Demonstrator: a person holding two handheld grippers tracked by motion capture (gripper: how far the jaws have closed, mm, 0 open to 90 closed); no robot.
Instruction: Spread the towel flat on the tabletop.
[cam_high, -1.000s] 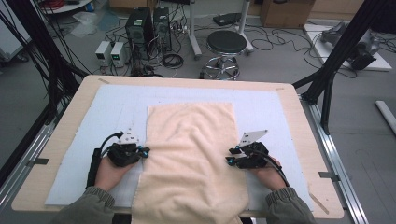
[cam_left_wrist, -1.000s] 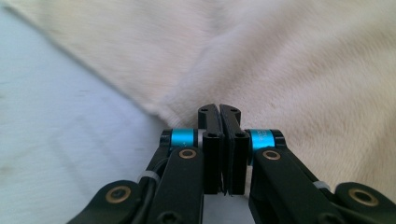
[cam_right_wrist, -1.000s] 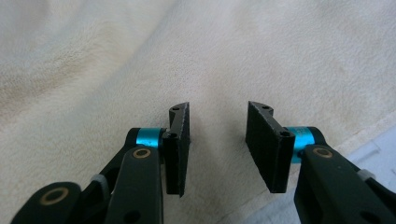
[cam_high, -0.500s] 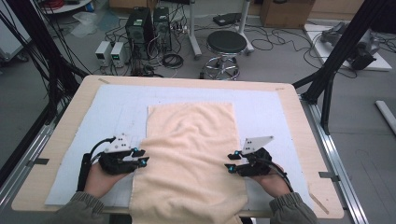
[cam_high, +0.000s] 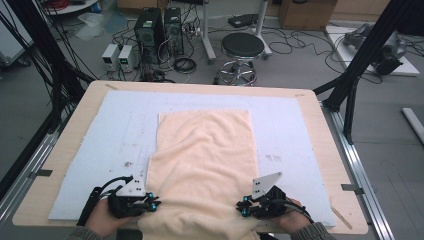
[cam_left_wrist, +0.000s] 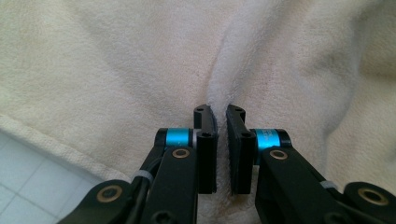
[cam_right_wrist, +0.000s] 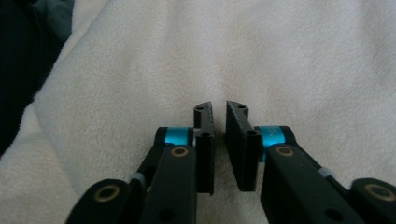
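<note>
I hold a soft, light, floppy peach terry towel that lies down the middle of the pale blue mat, its near end hanging off the table's near edge. It sags, so I pinch near its near corners. Both the left gripper and right gripper have just closed. The left gripper view shows a fold of towel nipped at the tips, while the high view shows the whole spread.

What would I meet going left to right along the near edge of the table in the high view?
Bare wooden table → pale blue mat → left gripper → cream towel → right gripper → blue mat again → wooden table edge.
</note>
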